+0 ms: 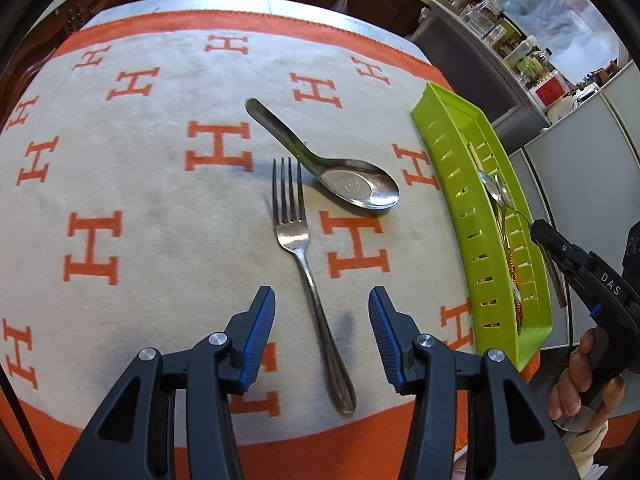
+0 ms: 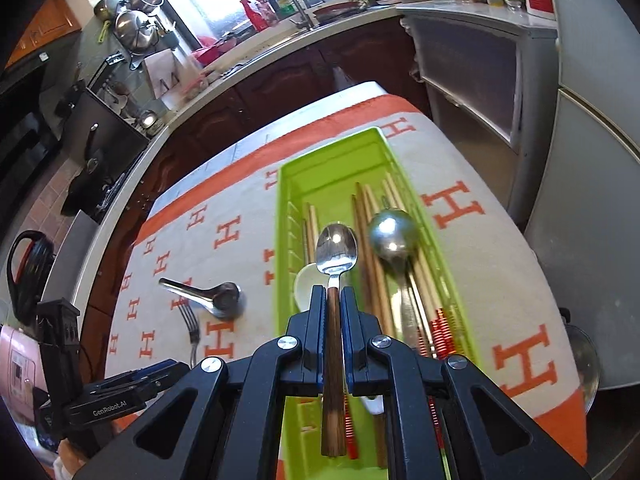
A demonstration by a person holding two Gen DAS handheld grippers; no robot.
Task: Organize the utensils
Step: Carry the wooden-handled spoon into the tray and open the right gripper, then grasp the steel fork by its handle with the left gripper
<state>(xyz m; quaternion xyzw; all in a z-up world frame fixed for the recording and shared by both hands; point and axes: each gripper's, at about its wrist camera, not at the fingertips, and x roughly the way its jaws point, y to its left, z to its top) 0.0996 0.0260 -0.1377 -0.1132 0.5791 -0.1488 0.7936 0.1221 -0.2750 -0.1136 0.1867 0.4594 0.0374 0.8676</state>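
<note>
1. Well under way: the green tray [image 2: 404,184] already holds chopsticks [image 2: 374,240], a ladle [image 2: 394,234] and a white spoon [image 2: 306,280].
2. Left on the cloth [image 1: 120,160]: a fork [image 1: 304,256] and a steel soup spoon [image 1: 352,184], at the fork's one o'clock.
3. The left gripper [image 1: 322,320] hovers half open and empty, jaws either side of the fork's handle.
4. The right gripper [image 2: 333,300] is clamped on a wooden-handled spoon [image 2: 336,250] over the tray, bowl at twelve o'clock.
</note>
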